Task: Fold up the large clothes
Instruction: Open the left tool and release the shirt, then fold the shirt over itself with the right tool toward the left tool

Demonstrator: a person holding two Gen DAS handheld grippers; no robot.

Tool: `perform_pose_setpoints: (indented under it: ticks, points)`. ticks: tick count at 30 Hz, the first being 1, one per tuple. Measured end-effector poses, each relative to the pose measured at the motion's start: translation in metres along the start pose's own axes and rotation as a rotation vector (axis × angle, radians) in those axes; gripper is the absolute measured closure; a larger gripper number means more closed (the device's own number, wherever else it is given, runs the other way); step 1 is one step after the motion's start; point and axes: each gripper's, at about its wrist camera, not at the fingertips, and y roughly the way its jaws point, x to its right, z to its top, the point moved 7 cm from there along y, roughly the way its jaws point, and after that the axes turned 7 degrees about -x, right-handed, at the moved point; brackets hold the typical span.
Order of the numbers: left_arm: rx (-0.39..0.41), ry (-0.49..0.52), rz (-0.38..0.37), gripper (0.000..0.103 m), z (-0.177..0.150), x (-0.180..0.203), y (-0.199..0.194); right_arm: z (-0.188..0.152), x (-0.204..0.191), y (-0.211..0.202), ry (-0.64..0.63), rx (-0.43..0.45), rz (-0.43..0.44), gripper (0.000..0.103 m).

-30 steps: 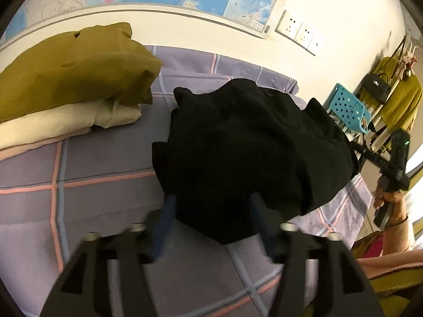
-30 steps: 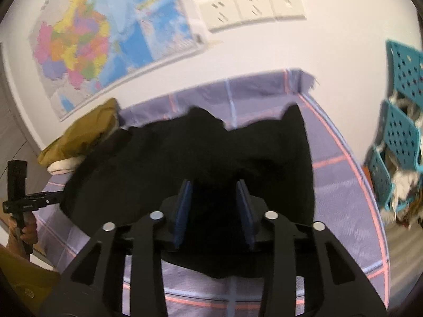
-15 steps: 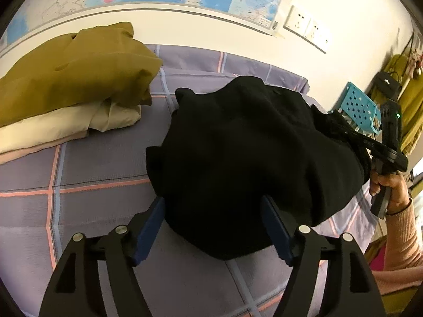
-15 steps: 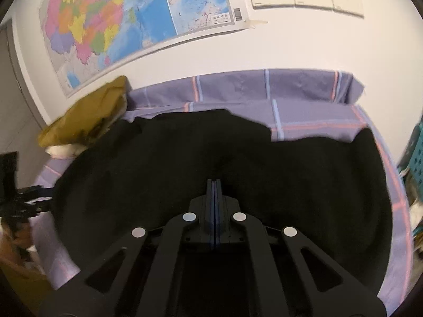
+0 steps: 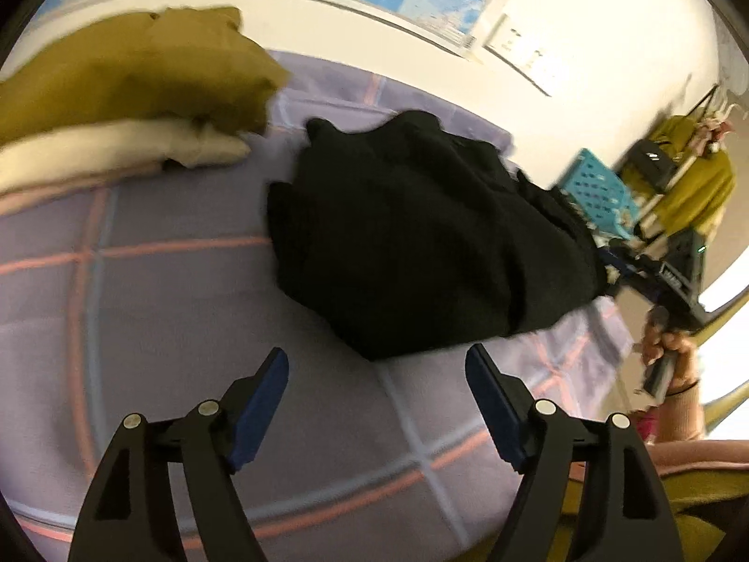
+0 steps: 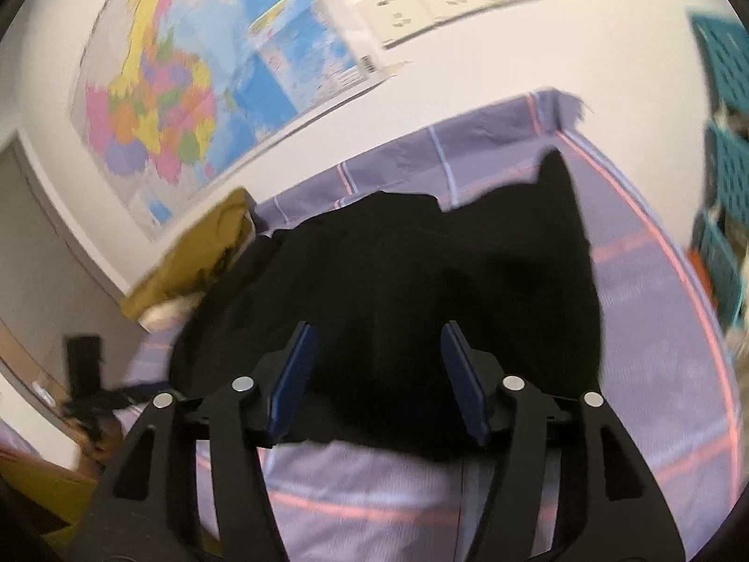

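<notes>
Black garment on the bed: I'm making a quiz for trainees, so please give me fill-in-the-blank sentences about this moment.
1. The black garment lies on a ____ checked bedsheet.
2. The mustard garment is stacked on a ____ one.
3. The left gripper has its jaws ____, with nothing between them.
4. On the wall hangs a coloured ____.

Missing words: purple; cream; open; map

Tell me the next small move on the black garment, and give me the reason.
Probably close the right gripper on the near edge of the black garment. Its jaws have just been opening and stand apart with the cloth's hem between them, unpressed. The left gripper is open short of the bundle, which lies lumpy and uneven on the purple checked sheet.
</notes>
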Motion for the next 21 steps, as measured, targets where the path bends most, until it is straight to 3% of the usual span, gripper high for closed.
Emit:
perform_pose_setpoints:
  ticks: [7,11,16,21]
  points:
    - [-0.092,-0.015,-0.186,0.026,-0.009,0.032,0.032,-0.034,0.014,-0.018,0.149,-0.011,0.118,0.036]
    - [-0.086,-0.025,-0.214,0.022,-0.002,0.042,0.044,-0.048,0.017,-0.013,0.197,-0.036,0.142,0.033]
    - [-0.068,-0.121,-0.293,0.019,0.018,0.040,0.054,-0.055,0.021,-0.004,0.242,-0.055,0.147,0.030]
    - [-0.024,-0.162,-0.285,0.019,0.031,0.042,0.060,-0.053,0.027,0.006,0.267,-0.058,0.120,0.028]
